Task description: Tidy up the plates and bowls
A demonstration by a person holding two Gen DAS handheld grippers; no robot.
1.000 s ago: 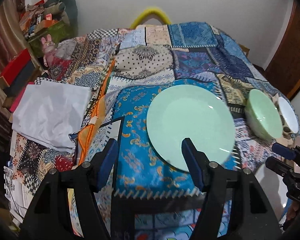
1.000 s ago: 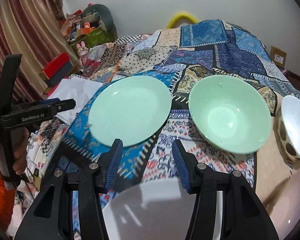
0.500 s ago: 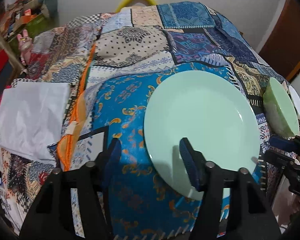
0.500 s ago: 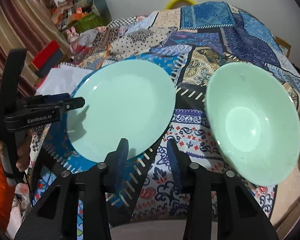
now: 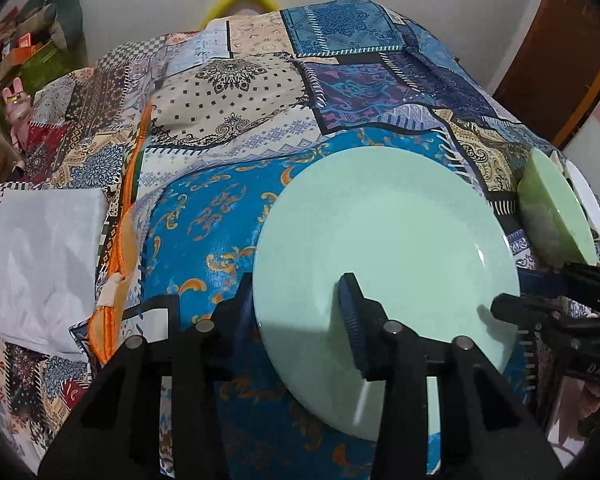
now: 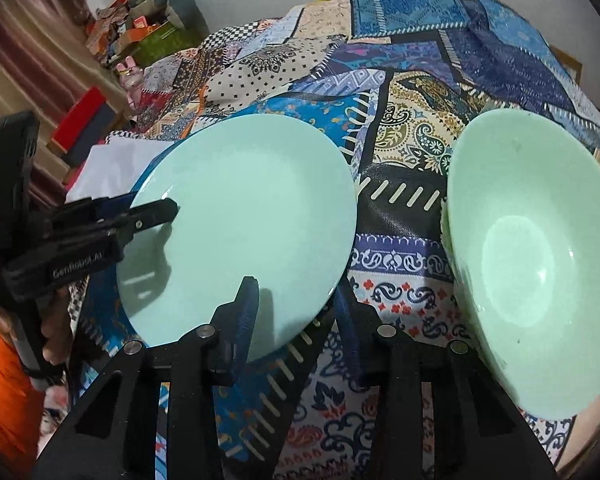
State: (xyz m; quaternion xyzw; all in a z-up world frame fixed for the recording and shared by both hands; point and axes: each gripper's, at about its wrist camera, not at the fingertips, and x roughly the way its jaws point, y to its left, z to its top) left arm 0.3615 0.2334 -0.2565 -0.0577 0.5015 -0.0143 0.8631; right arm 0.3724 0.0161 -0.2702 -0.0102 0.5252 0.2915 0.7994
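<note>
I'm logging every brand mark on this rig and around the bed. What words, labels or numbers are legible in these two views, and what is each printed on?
"GenRobot.AI": white print on the black body of the left claw, seen in the right wrist view.
"DA...": white letters, cut off and unreadable beyond that, on the black body of the right claw, seen in the left wrist view.
Colourful boxes by the wall: any print is too small and blurred to read.

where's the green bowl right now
The green bowl sits on the patchwork cloth at the right of the right wrist view, just right of the green plate; the left wrist view shows it at the far right edge.
</note>
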